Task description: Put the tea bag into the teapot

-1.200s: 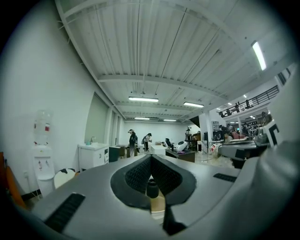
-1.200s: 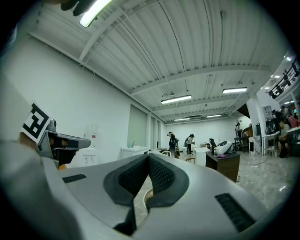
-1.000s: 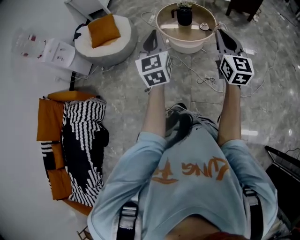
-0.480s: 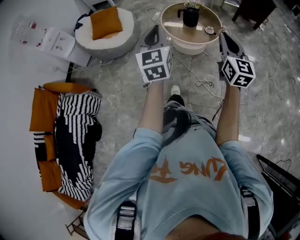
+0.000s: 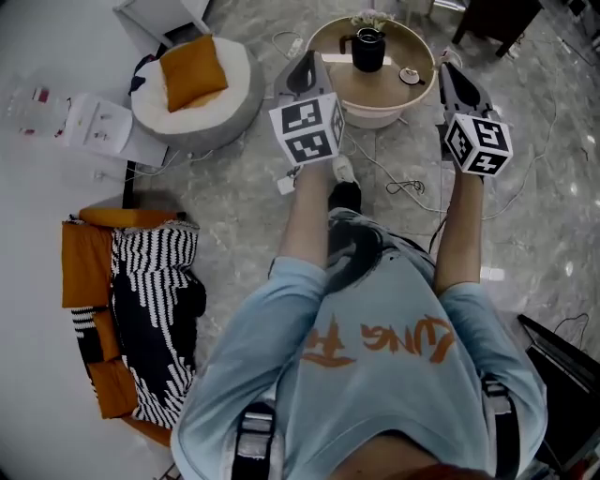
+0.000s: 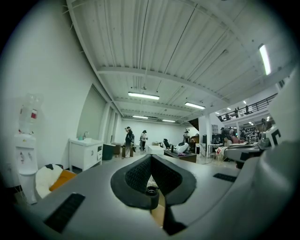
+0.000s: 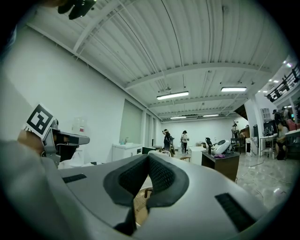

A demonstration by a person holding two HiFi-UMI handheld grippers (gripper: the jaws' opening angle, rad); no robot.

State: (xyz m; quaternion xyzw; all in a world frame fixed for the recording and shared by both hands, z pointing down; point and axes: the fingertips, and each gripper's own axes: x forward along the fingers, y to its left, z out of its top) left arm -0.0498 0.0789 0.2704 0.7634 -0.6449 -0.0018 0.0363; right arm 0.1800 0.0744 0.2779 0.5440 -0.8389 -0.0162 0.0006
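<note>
A black teapot (image 5: 367, 49) stands at the back of a round tan table (image 5: 375, 89) at the top of the head view. On the table lie a small white strip (image 5: 336, 59) left of the pot and a small cup on a saucer (image 5: 410, 75) to its right. No tea bag is clearly visible. My left gripper (image 5: 307, 61) hangs in the air just short of the table's left rim, jaws closed and empty. My right gripper (image 5: 445, 69) is held at the table's right rim, also shut and empty. In the gripper views the pads (image 6: 140, 171) (image 7: 159, 173) meet at the tips.
A grey round pouf with an orange cushion (image 5: 192, 80) sits left of the table. Cables (image 5: 405, 186) trail over the marble floor below the table. A striped and orange seat (image 5: 141, 309) lies at the left. Dark furniture (image 5: 492, 19) stands at the top right.
The person has stepped closer to the table, a foot now showing ahead. Both grippers stay raised and shut, now reaching the table's rim.
</note>
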